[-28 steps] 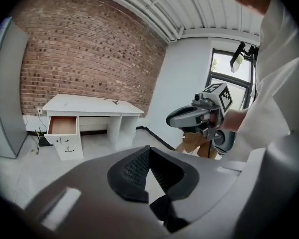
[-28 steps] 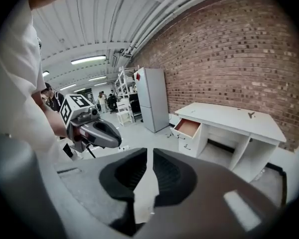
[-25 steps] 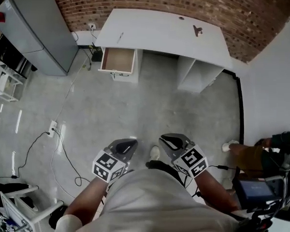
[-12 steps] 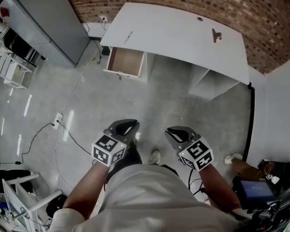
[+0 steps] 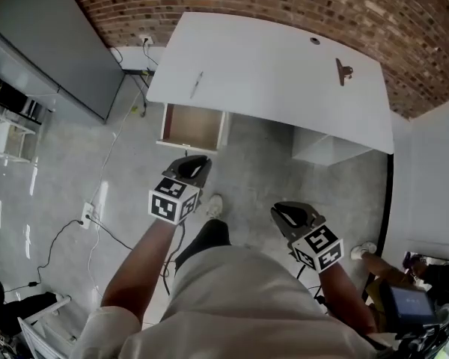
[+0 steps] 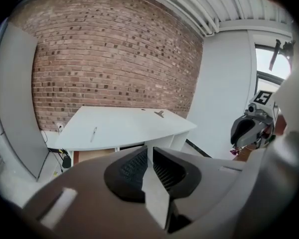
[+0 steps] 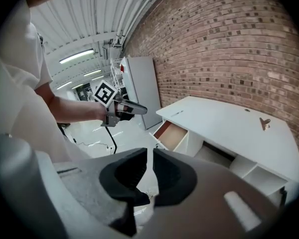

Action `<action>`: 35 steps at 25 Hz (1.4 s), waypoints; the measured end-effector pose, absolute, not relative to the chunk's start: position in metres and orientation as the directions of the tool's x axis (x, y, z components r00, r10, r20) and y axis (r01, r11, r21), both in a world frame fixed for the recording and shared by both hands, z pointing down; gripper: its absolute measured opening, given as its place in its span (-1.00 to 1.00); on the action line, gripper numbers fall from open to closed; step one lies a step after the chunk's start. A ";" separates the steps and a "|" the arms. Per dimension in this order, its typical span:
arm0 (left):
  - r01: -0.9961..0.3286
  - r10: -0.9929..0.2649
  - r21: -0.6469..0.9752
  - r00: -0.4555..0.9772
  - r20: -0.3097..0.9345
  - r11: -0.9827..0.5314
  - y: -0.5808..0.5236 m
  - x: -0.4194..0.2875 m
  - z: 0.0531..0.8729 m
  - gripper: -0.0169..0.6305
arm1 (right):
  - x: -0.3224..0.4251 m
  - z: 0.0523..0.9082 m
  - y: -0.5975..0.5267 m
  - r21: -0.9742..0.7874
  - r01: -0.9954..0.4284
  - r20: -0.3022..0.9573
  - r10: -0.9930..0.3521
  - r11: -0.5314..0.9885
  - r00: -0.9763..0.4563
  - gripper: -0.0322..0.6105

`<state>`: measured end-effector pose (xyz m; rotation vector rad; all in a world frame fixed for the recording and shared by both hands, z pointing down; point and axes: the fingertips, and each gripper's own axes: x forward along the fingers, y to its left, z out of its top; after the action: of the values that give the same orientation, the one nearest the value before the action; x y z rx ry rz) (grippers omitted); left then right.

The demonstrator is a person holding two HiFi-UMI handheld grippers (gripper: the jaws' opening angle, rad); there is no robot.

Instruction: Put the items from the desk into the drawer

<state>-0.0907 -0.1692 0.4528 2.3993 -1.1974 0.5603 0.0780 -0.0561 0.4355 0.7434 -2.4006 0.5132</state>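
**Both items still to be stowed**

The white table [image 5: 269, 73] stands against the brick wall. Its drawer [image 5: 192, 126], under the left end, is pulled open and appears empty. The left gripper [image 5: 193, 163] and right gripper [image 5: 284, 212] hang short of the table, jaws together on nothing. A dark clip [image 5: 344, 71] lies on the table's right part and a pen [image 5: 197, 85] on its left; judged from this, neither has been transferred.

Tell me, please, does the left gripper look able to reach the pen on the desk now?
Probably not yet: the left gripper hangs short of the desk, before the open drawer, with the pen farther back. Nothing blocks the way.
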 end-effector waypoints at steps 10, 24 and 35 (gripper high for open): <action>-0.801 -0.591 0.098 0.511 0.624 -0.590 -0.393 -0.156 0.504 -0.72 | 0.031 0.441 -0.171 -0.198 -0.717 0.657 -0.453 0.668 -0.603 -0.79; -0.839 -0.432 0.088 0.364 0.825 -0.538 -0.527 -0.184 0.619 -0.69 | 0.056 0.455 -0.203 -0.232 -0.850 0.701 -0.524 0.472 -0.483 -0.79; -0.849 -0.316 0.094 0.293 0.902 -0.519 -0.543 -0.188 0.657 -0.67 | 0.066 0.458 -0.205 -0.276 -0.886 0.698 -0.556 0.372 -0.451 -0.79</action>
<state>-0.1878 -0.5431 0.6572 1.9863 -1.0368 1.1929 0.0662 -0.2051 0.4577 1.2417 -2.1398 0.8783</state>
